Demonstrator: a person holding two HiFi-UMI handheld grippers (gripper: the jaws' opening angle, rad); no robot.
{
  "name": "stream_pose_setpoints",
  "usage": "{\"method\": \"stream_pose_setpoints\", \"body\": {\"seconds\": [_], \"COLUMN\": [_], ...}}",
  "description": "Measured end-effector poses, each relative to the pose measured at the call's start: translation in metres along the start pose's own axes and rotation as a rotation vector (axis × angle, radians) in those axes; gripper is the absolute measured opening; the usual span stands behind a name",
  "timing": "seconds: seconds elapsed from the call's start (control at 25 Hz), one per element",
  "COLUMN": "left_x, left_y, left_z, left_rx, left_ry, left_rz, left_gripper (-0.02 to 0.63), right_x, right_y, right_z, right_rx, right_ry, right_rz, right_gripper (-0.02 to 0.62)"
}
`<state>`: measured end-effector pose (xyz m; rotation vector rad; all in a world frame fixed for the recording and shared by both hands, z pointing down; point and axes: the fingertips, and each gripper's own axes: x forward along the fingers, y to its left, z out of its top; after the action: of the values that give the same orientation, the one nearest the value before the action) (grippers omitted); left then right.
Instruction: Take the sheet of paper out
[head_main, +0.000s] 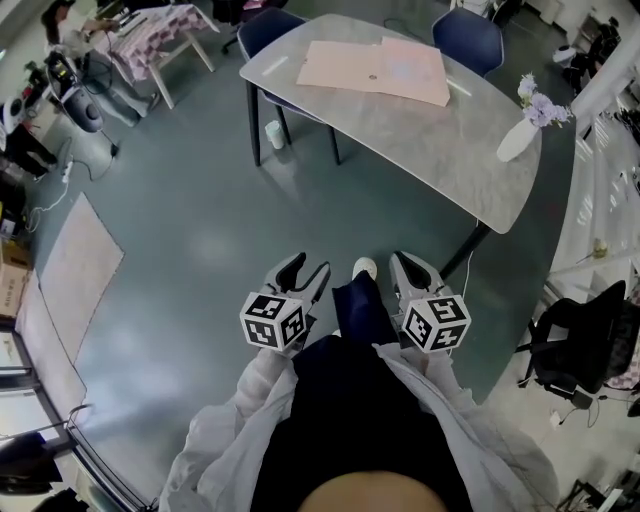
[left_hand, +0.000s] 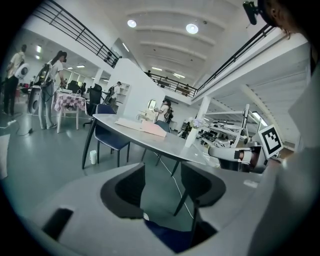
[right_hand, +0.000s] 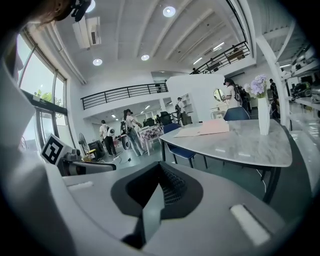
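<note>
Spread jaws on the left gripper (left_hand: 162, 182) hold nothing, and the right gripper (right_hand: 159, 186) has its jaws pressed together, also empty; both hang close to the person's body, well apart from the work. The sheet of paper (head_main: 385, 68), pale pink among overlapping flat sheets at the far side of the table (head_main: 430, 140), is probably light, limp and easily creased, so a free corner looks the best hold. That smooth grey top gives little to pinch under; a vase (head_main: 517, 140) stands near its right end, with open floor (head_main: 200, 220) between table and person.

The pale pink sheet of paper (head_main: 375, 68) lies flat at the far end of the grey worktop (head_main: 440, 140).
</note>
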<state>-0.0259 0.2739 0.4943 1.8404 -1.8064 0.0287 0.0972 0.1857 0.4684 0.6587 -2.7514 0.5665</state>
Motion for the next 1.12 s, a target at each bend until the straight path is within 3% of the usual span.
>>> {"method": "stream_pose_setpoints", "body": {"seconds": [0.4,0.72,1.12], "left_x": [0.072,0.149,0.215], "left_y": [0.026,0.051,0.096], "left_z": [0.044,0.1,0.147], "left_rx": [0.02,0.033,0.014], "left_ry": [-0.007,-0.016,-0.038], "left_rz": [-0.009,-0.016,0.019], "left_gripper": [0.224,0.226,0.226], "right_x": [0.055,0.11,0.175], "right_y": [-0.055,-0.111,-0.156], "right_z": [0.04,0.085,0.116], "right_rx": [-0.017,-0.018,-0.036], "right_ry": [-0.016,-0.019,0.004], "right_rz": [-0.012,-0.022,-0.001], "right_gripper": [0.009,0.009,0.009]}}
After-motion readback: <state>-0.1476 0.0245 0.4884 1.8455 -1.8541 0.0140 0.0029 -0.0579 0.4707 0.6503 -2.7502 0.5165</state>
